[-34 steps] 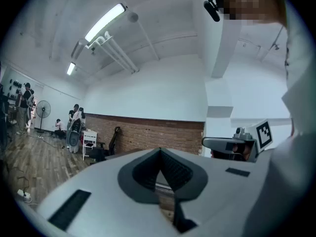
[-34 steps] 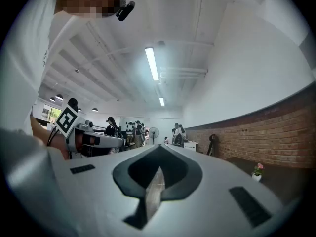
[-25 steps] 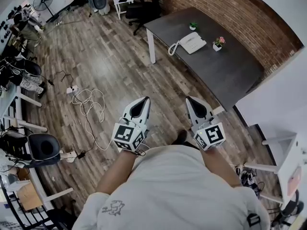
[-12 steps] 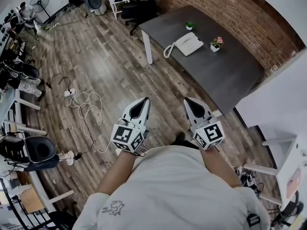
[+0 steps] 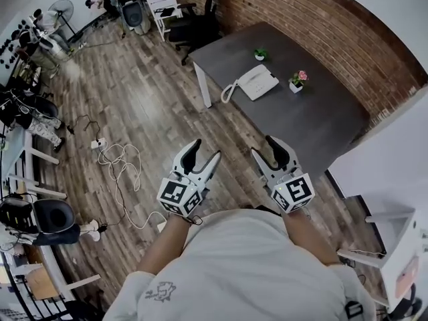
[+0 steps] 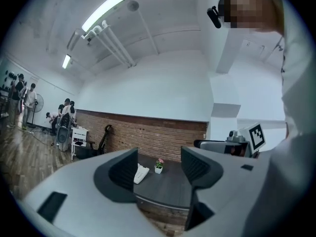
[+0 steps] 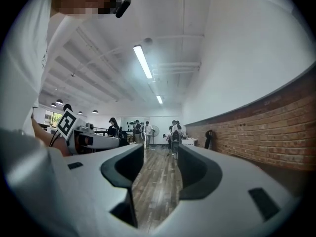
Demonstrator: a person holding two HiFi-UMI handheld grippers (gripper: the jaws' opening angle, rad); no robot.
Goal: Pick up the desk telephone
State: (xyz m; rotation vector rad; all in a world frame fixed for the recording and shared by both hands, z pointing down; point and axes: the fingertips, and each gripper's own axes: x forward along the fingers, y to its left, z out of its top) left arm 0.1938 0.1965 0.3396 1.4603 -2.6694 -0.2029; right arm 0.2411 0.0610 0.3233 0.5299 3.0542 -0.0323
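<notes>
Your left gripper [image 5: 204,151] and right gripper [image 5: 262,146] are held out in front of you, side by side above the wood floor [image 5: 147,99], both pointing level. The jaws of each have just been opening and now stand wide apart, with nothing between them.

The phone [image 5: 253,83] lies on the dark desk [image 5: 321,119], well ahead of both grippers and touched by neither. It sits near the desk's far end, close to the brick wall [image 5: 321,25]. Its cord [image 5: 227,93] curls off its left side by the desk's edge. A flower pot [image 5: 296,80] stands just beside the phone on its right. A small green plant [image 5: 259,53] stands farther back, nearer the wall.

In your left gripper view, the phone [image 6: 140,174] shows far off in the gap between the jaws, close to the left one, with the pot [image 6: 158,166] beside it. Your right gripper view looks down the floor [image 7: 155,181] toward people [image 7: 174,132] standing at the room's far end, with the wall [image 7: 256,137] on its right.

White cables [image 5: 120,159] lie on the floor to your left. A black chair [image 5: 200,22] stands beyond the desk.
</notes>
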